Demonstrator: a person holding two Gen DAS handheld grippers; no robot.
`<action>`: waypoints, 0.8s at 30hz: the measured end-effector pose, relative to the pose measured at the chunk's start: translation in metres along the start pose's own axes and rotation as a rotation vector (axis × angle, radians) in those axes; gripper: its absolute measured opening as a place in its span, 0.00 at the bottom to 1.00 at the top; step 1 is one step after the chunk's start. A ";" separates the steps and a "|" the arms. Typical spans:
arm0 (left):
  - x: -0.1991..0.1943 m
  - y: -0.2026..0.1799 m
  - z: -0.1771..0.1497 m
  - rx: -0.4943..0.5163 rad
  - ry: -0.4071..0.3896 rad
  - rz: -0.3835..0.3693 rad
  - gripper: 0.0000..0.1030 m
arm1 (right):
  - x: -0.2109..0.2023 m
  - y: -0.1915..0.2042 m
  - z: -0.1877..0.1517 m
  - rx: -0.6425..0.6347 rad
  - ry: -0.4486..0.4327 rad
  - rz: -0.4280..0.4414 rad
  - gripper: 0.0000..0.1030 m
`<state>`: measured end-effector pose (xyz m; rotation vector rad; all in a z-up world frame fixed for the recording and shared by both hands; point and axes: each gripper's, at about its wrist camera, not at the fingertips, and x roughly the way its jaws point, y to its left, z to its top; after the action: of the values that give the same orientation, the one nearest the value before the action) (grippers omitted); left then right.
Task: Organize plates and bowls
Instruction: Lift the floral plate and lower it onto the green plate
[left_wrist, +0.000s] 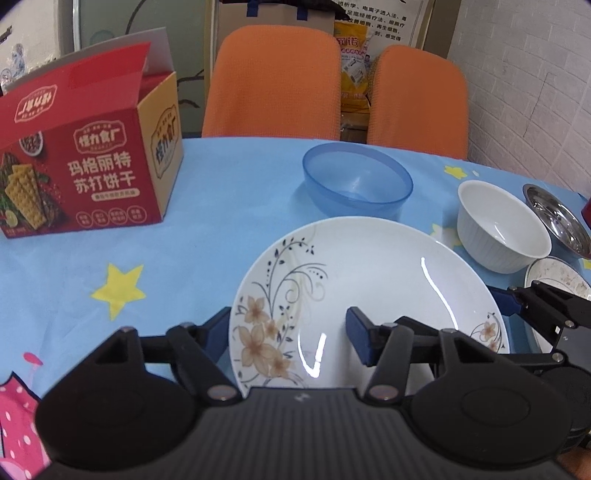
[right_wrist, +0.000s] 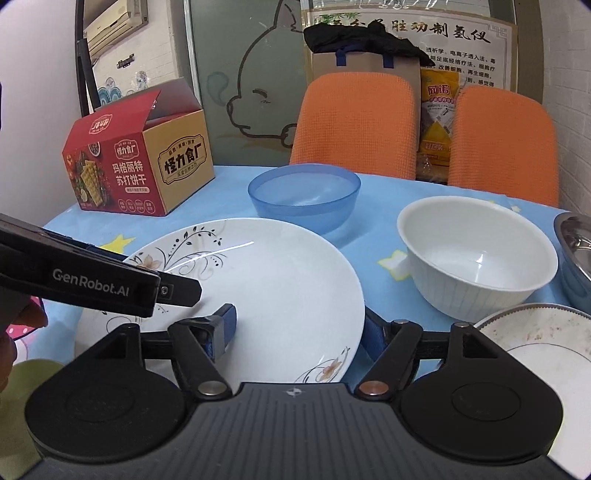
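My left gripper (left_wrist: 291, 334) and right gripper (right_wrist: 299, 328) both spread astride the empty floral plate (right_wrist: 266, 280), blue bowl (right_wrist: 304, 194) and white bowl (right_wrist: 476, 258) empty, star-print tabletop (left_wrist: 221, 206).

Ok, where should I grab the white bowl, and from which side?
Take the white bowl by its rim, from above: one finger inside, one outside. It stands upright and looks empty, and its near wall is clear, so that side suits the right claw, away from the steel bowl.
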<state>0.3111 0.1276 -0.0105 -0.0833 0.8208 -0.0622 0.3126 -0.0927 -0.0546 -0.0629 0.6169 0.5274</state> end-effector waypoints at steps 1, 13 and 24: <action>-0.002 -0.001 0.000 0.009 -0.008 0.001 0.59 | -0.001 0.000 0.000 -0.004 0.005 -0.009 1.00; 0.002 -0.009 -0.009 0.025 -0.009 0.043 0.58 | -0.008 0.011 -0.006 -0.027 0.031 -0.007 1.00; -0.046 -0.019 0.012 0.008 -0.066 0.018 0.56 | -0.053 0.020 0.014 0.002 -0.104 -0.054 1.00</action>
<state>0.2878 0.1136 0.0330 -0.0705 0.7554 -0.0458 0.2738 -0.0967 -0.0115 -0.0500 0.5127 0.4752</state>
